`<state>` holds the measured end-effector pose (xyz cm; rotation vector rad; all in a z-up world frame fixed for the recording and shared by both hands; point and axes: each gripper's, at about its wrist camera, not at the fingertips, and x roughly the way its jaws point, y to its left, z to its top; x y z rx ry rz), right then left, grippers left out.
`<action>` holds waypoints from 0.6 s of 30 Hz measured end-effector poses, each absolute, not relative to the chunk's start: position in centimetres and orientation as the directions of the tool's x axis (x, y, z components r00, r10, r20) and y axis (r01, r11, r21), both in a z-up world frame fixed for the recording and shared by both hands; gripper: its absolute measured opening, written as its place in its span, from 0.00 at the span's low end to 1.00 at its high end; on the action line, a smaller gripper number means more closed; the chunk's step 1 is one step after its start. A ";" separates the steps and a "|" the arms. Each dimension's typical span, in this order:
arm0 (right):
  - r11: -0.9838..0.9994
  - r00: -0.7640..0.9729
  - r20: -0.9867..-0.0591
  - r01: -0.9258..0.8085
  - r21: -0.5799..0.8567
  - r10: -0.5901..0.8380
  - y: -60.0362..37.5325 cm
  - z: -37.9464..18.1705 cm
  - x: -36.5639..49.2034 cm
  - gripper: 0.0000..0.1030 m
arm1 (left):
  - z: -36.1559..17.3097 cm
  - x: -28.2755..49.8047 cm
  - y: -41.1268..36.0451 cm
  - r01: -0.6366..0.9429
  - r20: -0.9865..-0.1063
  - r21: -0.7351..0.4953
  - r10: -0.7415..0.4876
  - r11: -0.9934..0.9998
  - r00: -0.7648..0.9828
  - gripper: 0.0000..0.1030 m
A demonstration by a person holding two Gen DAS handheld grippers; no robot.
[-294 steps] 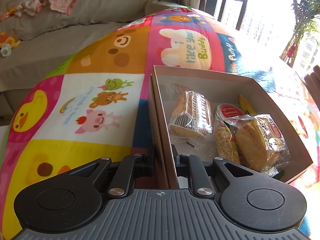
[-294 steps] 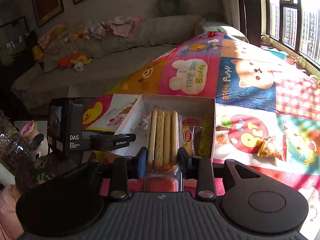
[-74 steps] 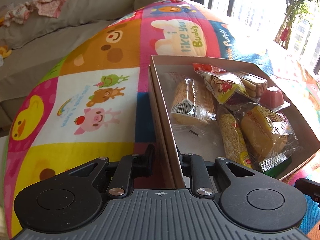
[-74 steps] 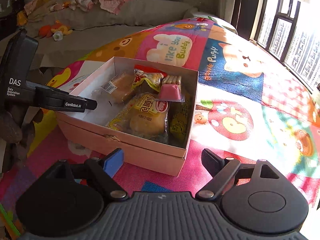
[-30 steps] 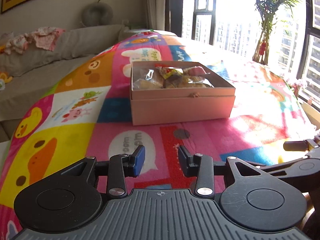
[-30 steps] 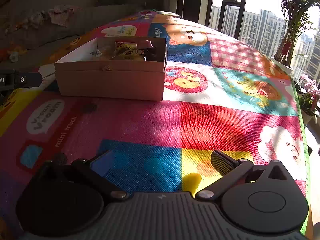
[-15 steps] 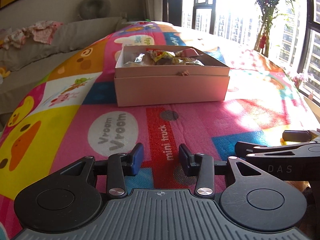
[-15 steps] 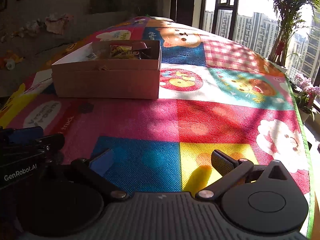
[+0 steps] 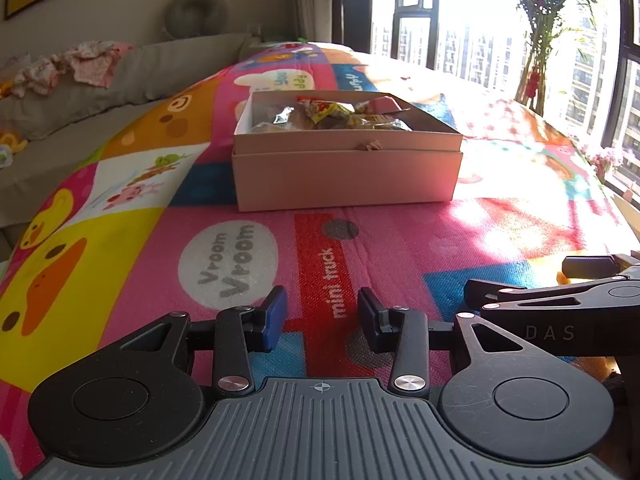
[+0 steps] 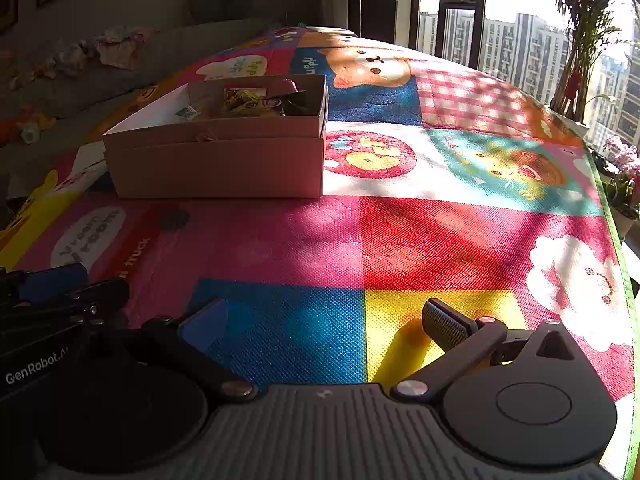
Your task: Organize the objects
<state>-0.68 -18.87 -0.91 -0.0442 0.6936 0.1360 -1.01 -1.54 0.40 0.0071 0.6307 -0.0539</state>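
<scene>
Sunlit cartoon play mat [image 9: 400, 236]; our left gripper [image 9: 322, 316] and right gripper [image 10: 324, 322] gape empty, risking nudging upper-centre snack box [image 9: 344, 172].

Box [image 9: 348, 176] plain pale pink card. Snack packets [image 9: 332, 116] inside yellow, red, clear. Play mat [image 9: 400, 248] patchwork: pink, red, blue, yellow squares, cartoon duck, bears, red-white gingham patch. Left claw [image 9: 322, 316] black, blue pad.

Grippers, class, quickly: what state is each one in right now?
Left gripper: open, holding nothing, above the colourful play mat.
Right gripper: open wide, holding nothing.
</scene>
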 end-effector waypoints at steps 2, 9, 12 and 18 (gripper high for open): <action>0.990 0.761 -0.640 -0.139 0.006 0.111 -18.9 -0.9 -0.8 1.00 | 0.4 -1.0 -1.5 0.053 -0.589 -0.015 -0.051 0.999 0.806 0.42; 0.990 0.761 -0.640 -0.139 0.004 0.109 -18.9 -0.9 -0.8 1.00 | 0.4 -1.0 -1.4 0.052 -0.589 -0.023 -0.056 0.998 0.806 0.42; 0.990 0.761 -0.640 -0.139 0.005 0.110 -18.9 -0.9 -0.8 1.00 | 0.4 -1.0 -1.5 0.051 -0.589 -0.013 -0.049 0.999 0.807 0.42; 0.990 0.761 -0.640 -0.139 0.004 0.110 -18.9 -0.8 -0.7 1.00 | 0.4 -0.9 -1.5 0.050 -0.589 -0.022 -0.053 0.998 0.806 0.42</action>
